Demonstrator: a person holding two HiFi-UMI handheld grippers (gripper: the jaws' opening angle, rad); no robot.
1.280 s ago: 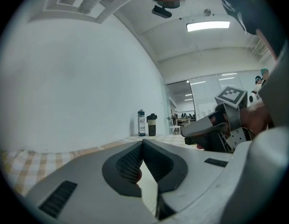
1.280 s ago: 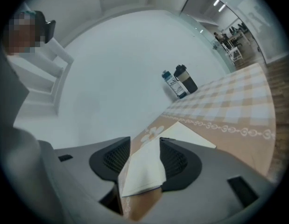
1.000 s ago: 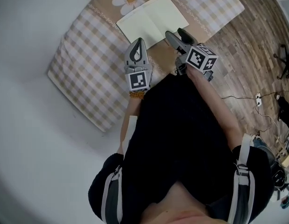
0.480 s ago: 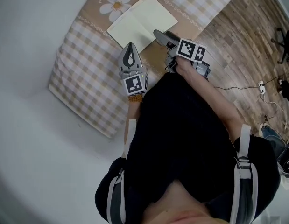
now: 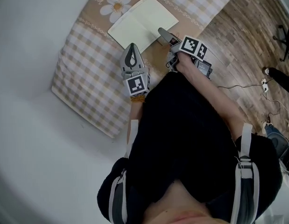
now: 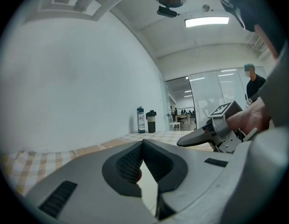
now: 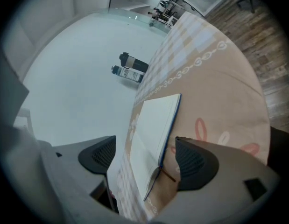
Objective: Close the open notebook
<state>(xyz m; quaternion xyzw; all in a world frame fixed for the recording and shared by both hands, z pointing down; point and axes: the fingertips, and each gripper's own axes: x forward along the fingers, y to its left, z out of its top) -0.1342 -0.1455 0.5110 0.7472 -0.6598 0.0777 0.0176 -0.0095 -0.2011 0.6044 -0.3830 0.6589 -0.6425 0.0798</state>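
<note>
The open notebook point(image 5: 143, 22) lies flat on the checked cloth, pale blank pages up, with a blue cover edge point(image 7: 168, 125) and a brown ribbon at its near corner. My right gripper point(image 5: 165, 37) hangs low at the notebook's near right edge. In the right gripper view its jaws point(image 7: 144, 160) stand wide open, with that corner between them and no pad pressing on it. My left gripper point(image 5: 131, 50) rests just short of the notebook's near left edge. Its jaws are shut and empty point(image 6: 142, 146). The right gripper point(image 6: 200, 138) also shows in the left gripper view.
A beige checked tablecloth point(image 5: 83, 69) with a daisy print point(image 5: 115, 6) covers the table. Two bottles point(image 7: 130, 69) stand at the table's far end. Wooden floor point(image 5: 247, 41) with cables lies to the right. A person point(image 6: 252, 83) stands far off.
The right gripper has sunk toward the notebook's near right edge and rolled, so its marker cube now faces up. Its jaws opened wider. The left gripper stayed put.
</note>
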